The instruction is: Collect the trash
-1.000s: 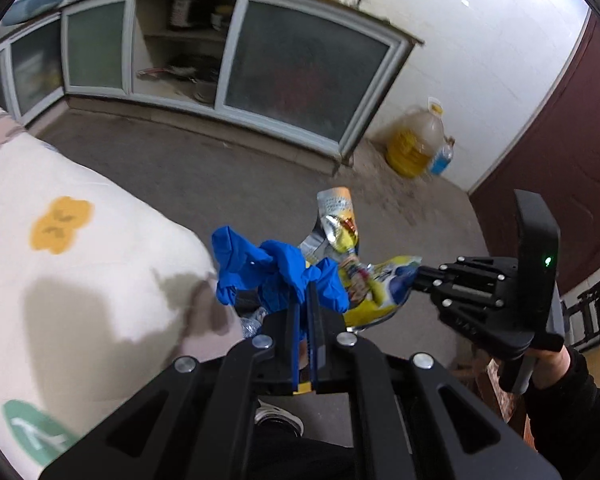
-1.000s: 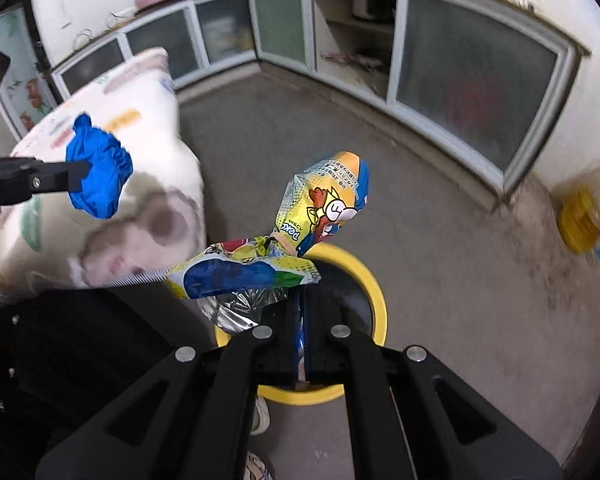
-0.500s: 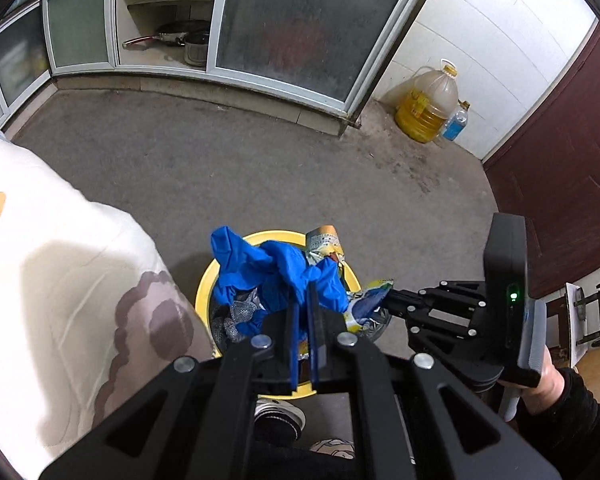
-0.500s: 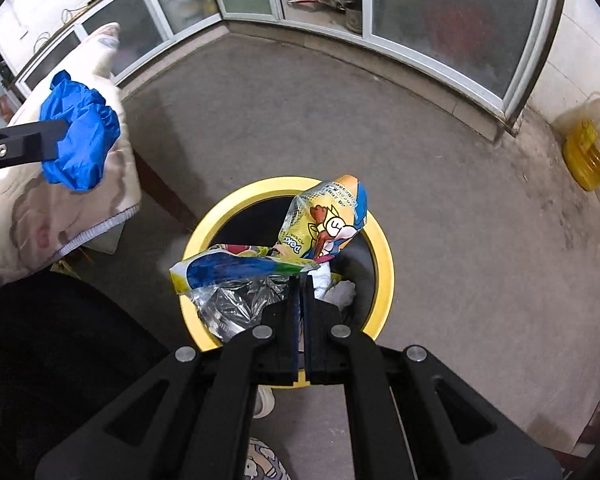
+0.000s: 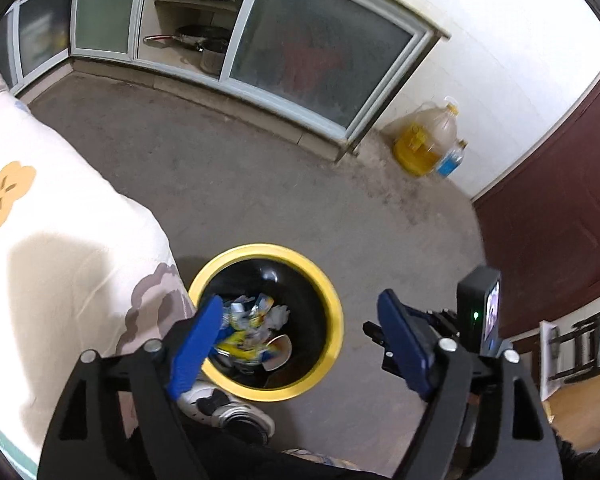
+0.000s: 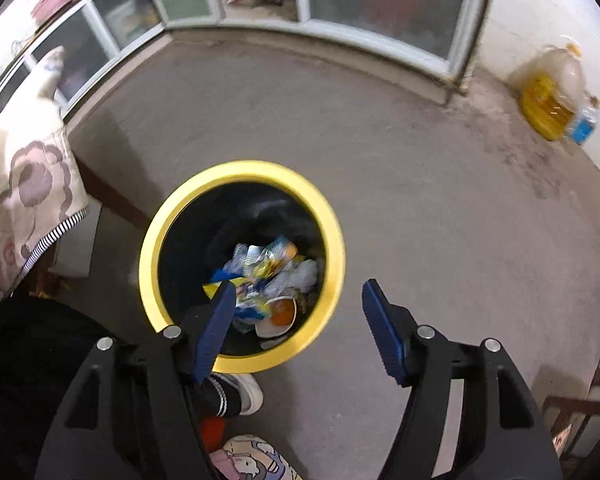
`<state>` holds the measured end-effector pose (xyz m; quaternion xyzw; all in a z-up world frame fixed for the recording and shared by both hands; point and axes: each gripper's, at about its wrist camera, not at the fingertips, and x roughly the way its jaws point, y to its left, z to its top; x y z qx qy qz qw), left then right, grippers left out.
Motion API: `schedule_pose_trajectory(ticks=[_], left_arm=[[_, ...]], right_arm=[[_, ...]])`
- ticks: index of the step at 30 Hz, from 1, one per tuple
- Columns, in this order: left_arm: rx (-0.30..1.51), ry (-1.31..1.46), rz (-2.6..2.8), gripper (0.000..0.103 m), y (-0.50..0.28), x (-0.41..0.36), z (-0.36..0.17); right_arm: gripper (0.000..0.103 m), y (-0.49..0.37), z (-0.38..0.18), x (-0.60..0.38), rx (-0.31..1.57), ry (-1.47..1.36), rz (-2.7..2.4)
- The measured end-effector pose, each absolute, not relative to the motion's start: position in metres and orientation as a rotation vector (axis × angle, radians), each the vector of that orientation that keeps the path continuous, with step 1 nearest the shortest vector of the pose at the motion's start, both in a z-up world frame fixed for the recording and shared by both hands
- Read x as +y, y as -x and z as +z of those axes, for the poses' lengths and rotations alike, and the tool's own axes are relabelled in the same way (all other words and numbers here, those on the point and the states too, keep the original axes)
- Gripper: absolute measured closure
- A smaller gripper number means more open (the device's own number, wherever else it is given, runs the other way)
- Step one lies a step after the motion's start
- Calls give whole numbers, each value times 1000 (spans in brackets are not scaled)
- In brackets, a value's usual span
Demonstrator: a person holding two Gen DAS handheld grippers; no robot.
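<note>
A black bin with a yellow rim stands on the concrete floor below both grippers. Crumpled trash lies inside it: yellow and blue snack wrappers, white paper, a cup and a blue piece. My left gripper hangs over the bin; its jaws are opening and nothing is between its fingers. Its left blue pad covers part of the trash. My right gripper is also above the bin, its jaws opening and empty. In the left wrist view its black body shows at the right.
A bed with a flowered quilt touches the bin's left side. Glass-door cabinets line the far wall. A yellow oil jug and a blue bottle stand by a dark red door. A person's shoe rests near the bin.
Both grippers went from shut to open. The blue glove left the left gripper and the snack wrappers left the right one; they now lie in the bin. The right gripper sank lower.
</note>
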<state>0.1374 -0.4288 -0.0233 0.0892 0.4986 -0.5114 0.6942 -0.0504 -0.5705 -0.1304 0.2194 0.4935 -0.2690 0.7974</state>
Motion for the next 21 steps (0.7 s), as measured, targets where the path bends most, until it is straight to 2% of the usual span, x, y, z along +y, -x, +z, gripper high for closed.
schedule_pose_trajectory(ticks=[2,4,7,13,21], left_arm=[[1083,-149,-1170,19,-137,-414,-15],[1057,-114,-1206,17,-136,-402,-7],[976,-46,-1250,11,-134,-371,9],[838,18,-1262,8,-126,-315,39],[470,-68,-1097,8,-77,-245,86]], right_arm=[[30,62,-116,-562,1009,-440,-623],[16,74,-89,-545,901,-380,-663],[8,87,-48,-511,717,-282,-732],[8,100,11,-437,504,-238,-820],[8,98,61,-371,524,-372,-845]])
